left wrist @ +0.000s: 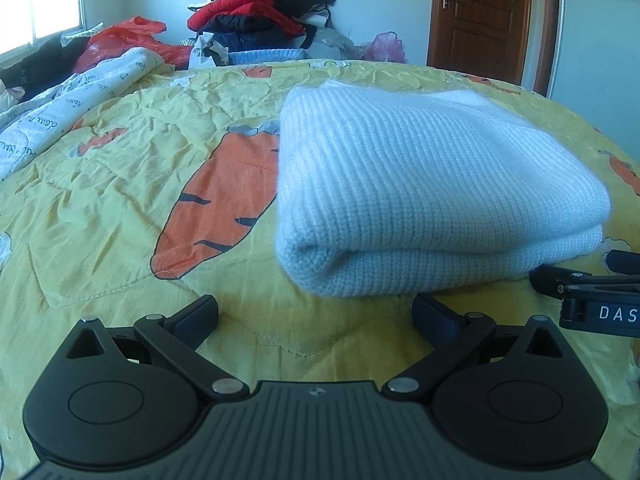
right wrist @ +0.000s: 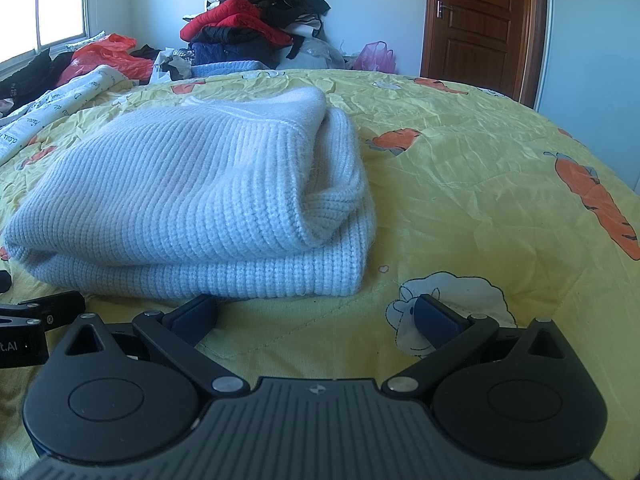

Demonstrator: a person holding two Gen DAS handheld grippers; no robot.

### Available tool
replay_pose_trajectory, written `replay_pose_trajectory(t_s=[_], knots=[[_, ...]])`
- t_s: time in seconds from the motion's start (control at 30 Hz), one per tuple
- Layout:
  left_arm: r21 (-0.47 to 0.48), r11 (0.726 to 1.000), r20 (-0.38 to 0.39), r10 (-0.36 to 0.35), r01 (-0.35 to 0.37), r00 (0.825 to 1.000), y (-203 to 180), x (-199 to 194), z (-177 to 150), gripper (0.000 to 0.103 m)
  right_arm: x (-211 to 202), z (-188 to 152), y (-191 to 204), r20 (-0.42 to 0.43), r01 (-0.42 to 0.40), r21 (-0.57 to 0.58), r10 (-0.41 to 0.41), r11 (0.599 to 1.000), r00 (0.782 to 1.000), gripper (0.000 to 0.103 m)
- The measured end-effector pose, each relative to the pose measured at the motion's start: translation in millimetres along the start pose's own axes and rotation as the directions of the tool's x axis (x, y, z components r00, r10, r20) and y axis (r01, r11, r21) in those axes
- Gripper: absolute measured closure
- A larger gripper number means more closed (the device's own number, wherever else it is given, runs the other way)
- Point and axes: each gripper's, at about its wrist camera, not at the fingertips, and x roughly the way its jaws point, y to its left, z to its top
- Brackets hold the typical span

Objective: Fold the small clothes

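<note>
On the yellow carrot-print quilt (left wrist: 120, 208), the folded pale-blue sweater (left wrist: 420, 184) lies crosswise just ahead of the left gripper (left wrist: 316, 316) and right gripper (right wrist: 316, 316), both spread wide, empty, equally near.

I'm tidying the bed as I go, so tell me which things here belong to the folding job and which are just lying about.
Part of the job:
- pale blue knit sweater, already folded on the yellow quilt
- left gripper, open
- right gripper, open

Lying about:
- clothes pile by the wall
- red plastic bag
- pink plastic bag
- white printed blanket
</note>
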Motion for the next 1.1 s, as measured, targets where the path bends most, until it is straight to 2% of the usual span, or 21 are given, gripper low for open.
replay_pose_trajectory(t_s=[0.23,0.33,0.4,0.47,0.57,0.63,0.73,0.83,1.1], knots=[[-0.022,1.0,-0.027,0.01,-0.011,1.0,0,-7,2,0.0,-1,0,0,0.0,0.0,0.001,0.0,1.0,1.0,0.0],[-0.031,0.999,0.021,0.029,-0.028,0.999,-1,-29,6,0.0,-9,0,0,0.009,-0.006,0.009,0.005,1.0,1.0,0.001],[-0.032,0.999,0.034,0.042,-0.041,0.999,-2,-44,10,0.0,-24,2,0,0.003,-0.054,0.051,0.054,0.997,0.999,0.002],[-0.05,0.998,0.054,0.038,-0.036,0.998,-2,-59,13,0.0,-48,7,2,0.038,-0.075,0.096,0.071,0.993,0.997,0.0],[-0.044,0.998,0.067,0.041,-0.038,0.997,-7,-76,17,0.0,-73,17,11,0.059,-0.104,0.058,0.101,0.993,0.993,0.0],[-0.04,0.998,0.085,0.062,-0.058,0.994,-8,-84,18,0.0,-80,21,14,0.061,-0.104,0.054,0.101,0.993,0.993,0.0],[-0.047,0.998,0.073,0.051,-0.047,0.996,-6,-85,20,0.0,-77,22,9,0.039,-0.143,0.086,0.14,0.986,0.989,0.0],[-0.032,0.998,0.068,0.051,-0.048,0.996,-9,-84,19,0.0,-72,21,8,0.011,-0.141,0.108,0.141,0.984,0.99,0.0],[-0.018,0.999,0.028,0.047,-0.047,0.998,-11,-76,16,0.0,-65,16,10,-0.008,-0.082,0.078,0.083,0.994,0.997,0.0]])
